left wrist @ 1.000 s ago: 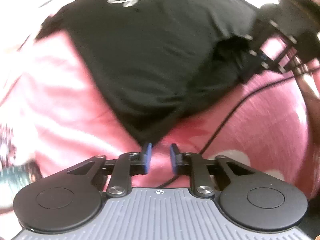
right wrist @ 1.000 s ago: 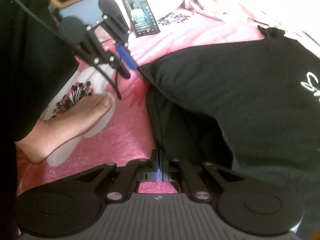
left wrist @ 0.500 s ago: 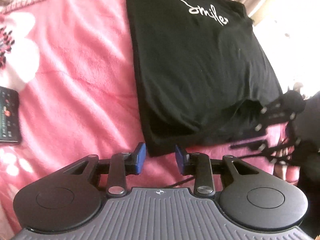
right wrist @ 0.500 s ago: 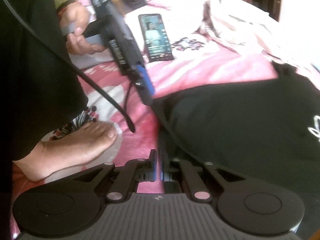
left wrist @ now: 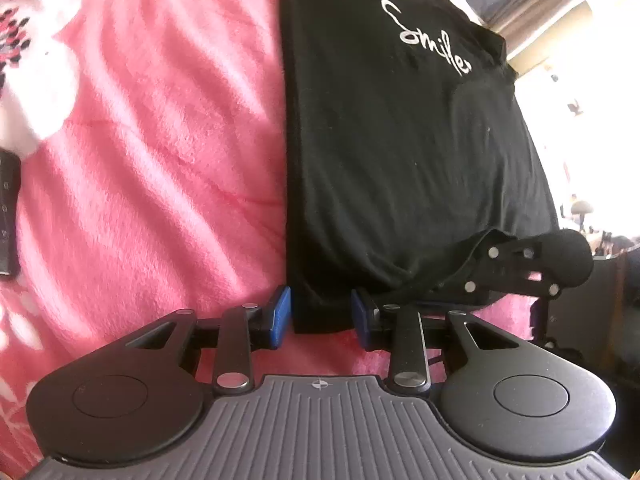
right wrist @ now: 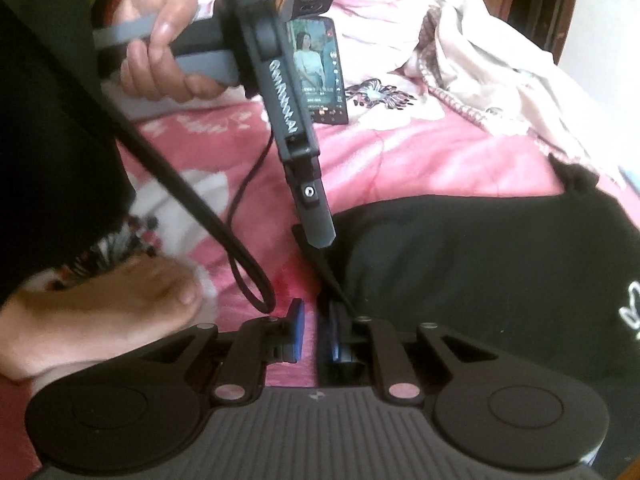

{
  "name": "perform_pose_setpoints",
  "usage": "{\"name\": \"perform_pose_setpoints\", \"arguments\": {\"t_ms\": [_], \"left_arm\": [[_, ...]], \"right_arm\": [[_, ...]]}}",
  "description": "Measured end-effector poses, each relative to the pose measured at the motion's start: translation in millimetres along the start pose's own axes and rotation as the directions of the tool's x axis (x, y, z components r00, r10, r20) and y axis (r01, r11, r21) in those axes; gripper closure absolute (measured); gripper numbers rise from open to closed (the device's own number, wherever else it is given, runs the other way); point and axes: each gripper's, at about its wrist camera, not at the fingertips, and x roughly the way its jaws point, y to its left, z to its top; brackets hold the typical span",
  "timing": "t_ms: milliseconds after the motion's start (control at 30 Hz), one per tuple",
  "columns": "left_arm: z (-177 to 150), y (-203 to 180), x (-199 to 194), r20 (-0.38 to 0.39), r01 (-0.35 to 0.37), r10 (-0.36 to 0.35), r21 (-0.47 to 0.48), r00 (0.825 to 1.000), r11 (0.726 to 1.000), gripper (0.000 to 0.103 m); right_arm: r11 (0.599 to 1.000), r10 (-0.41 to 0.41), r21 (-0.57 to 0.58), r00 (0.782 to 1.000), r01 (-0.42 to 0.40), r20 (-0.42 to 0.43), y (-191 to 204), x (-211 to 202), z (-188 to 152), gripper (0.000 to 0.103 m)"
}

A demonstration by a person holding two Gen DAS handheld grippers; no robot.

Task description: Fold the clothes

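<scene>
A black shirt (left wrist: 400, 152) is lying folded on a pink blanket (left wrist: 160, 140). The left gripper (left wrist: 321, 314) is resting at its near corner, pads (left wrist: 279, 316) apart with the hem between them. The right gripper (right wrist: 311, 330) is sitting at the other corner, jaws slightly parted; the fabric seems to be touching one pad. A phone (right wrist: 320, 68) is lying beyond.

One black T-shirt (left wrist: 400, 160) lies on one pink blanket (left wrist: 160, 140). Two grippers are over it: the left gripper (left wrist: 322, 314) and the right gripper (right wrist: 311, 330). One phone (right wrist: 320, 72) with a lit screen sits on the blanket. One bare foot (right wrist: 100, 320) rests there, and one hand (right wrist: 160, 52) shows. One black cable (right wrist: 192, 200) trails down. One pale heap of cloth (right wrist: 492, 76) lies beyond.
</scene>
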Motion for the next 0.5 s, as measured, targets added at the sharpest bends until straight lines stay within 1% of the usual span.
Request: {"name": "perform_pose_setpoints", "arguments": {"t_ms": [200,333,433,500], "left_arm": [[0.8,6.6,1.2,0.002,0.013,-0.013,-0.034,1.0,0.999,0.072],[1.1,11.4,0.6,0.002,0.022,-0.022,-0.064,1.0,0.998,0.078],[1.5,15.1,1.1,0.003,0.026,-0.026,-0.094,1.0,0.995,0.082],[1.8,17.2,1.1,0.008,0.024,-0.023,-0.108,1.0,0.994,0.088]], "right_arm": [[0.999,-0.048,0.018,0.999,0.048,-0.014,-0.3,5.9,1.8,0.089],[0.997,-0.079,0.025,0.997,0.079,-0.003,-1.8,2.7,4.3,0.089],[0.997,-0.078,0.012,0.997,0.079,-0.008,-0.5,4.9,3.7,0.089],[0.997,-0.076,0.001,0.997,0.076,-0.012,0.6,6.8,3.1,0.089]]}}
